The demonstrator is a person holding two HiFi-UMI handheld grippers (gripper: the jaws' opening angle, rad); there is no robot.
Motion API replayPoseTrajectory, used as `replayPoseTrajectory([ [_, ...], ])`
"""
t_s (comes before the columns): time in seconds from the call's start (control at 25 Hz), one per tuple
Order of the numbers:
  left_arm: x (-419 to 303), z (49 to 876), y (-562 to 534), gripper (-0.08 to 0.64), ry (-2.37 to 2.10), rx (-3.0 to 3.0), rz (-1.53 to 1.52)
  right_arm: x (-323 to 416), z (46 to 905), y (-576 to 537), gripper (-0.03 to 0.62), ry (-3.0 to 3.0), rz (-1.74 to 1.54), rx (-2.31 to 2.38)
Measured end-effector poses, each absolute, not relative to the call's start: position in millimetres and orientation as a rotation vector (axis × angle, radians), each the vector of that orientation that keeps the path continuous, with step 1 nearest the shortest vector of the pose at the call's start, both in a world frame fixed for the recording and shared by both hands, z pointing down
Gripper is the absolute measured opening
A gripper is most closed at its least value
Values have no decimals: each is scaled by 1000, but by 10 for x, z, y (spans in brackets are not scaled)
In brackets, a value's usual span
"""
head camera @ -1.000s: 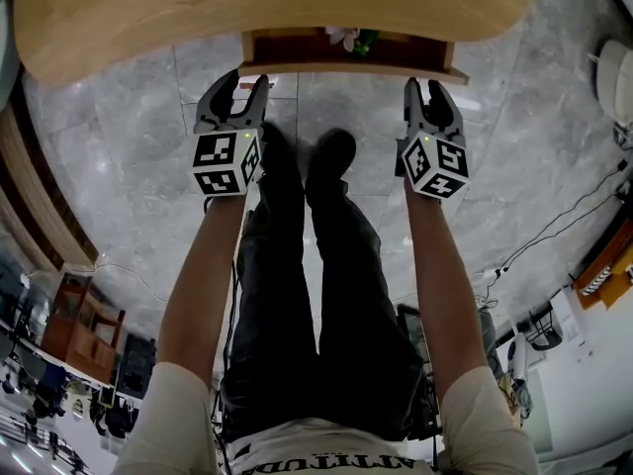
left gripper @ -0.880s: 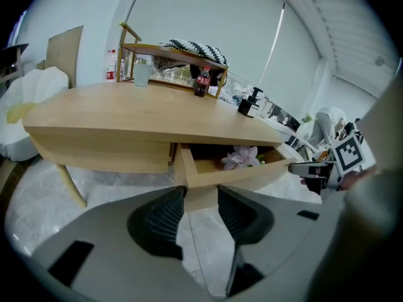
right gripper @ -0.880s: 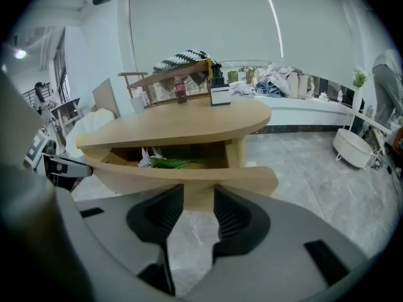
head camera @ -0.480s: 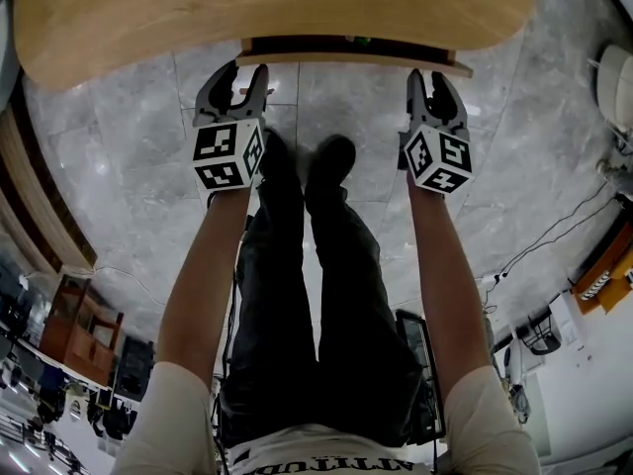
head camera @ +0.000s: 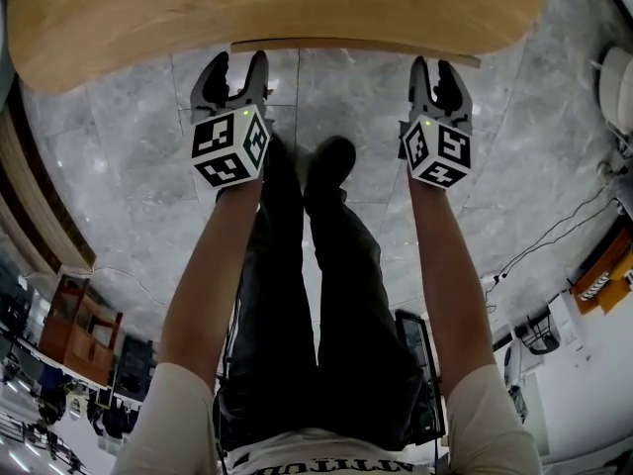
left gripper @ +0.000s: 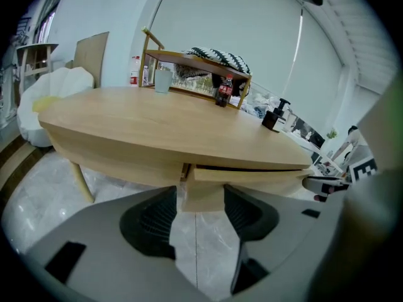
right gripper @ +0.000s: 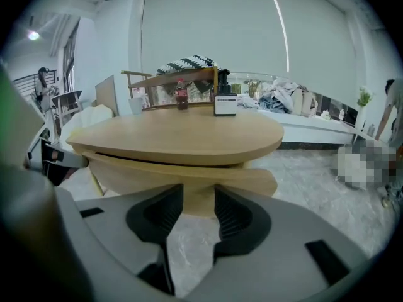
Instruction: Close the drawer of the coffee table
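The oval wooden coffee table fills the top of the head view. Its drawer front shows only as a thin strip at the tabletop's edge, with a narrow dark slit above it. My left gripper is at the drawer's left end. Its jaws have just been opening and now stand open, with a wooden edge of the drawer front showing between the tips. My right gripper stands open at the drawer's right end, wood likewise framed between its pads.
On the tabletop stand a wooden shelf, a cola bottle and a pump bottle. The person's legs and shoes are on the grey marble floor between the grippers. Cables trail at the right.
The drawer has slid in under the tabletop and its inside no longer shows. Both grippers moved forward with it toward the table. The left jaws stand wider.
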State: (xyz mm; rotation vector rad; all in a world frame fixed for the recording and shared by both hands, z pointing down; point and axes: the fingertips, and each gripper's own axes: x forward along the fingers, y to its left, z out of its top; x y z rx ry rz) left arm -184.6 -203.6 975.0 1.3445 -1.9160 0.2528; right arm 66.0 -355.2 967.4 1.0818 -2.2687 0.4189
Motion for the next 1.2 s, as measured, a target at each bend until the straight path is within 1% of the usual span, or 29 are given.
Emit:
replayPoseTrajectory([
  [0.12,-1911,9766,-2068,267,-1945,1321,248,611,9688,-3597,179,-2281,401,1093],
  [0.4,-1986,9795,-2166,272,-1980,1264,167,535,9709,-3683,186,-2314,326,1085],
  [0.68,-2031,9832,-2268,270,-2016,1280,186,485,9736,-3790,187,-2339,261,1125],
  [0.96,-1985,9764,-2169,268,-2000,1298,252,497,9629,-3729,189,-2341,296,1112],
  [1.04,-1969,9729,-2094,260,-1982,1305,283,543,9579,-3695,187,-2328,289,1101],
  [1.2,-1960,9533,-1980,197,-1975,1320,282,666,9435,-3588,158,-2307,279,1081],
])
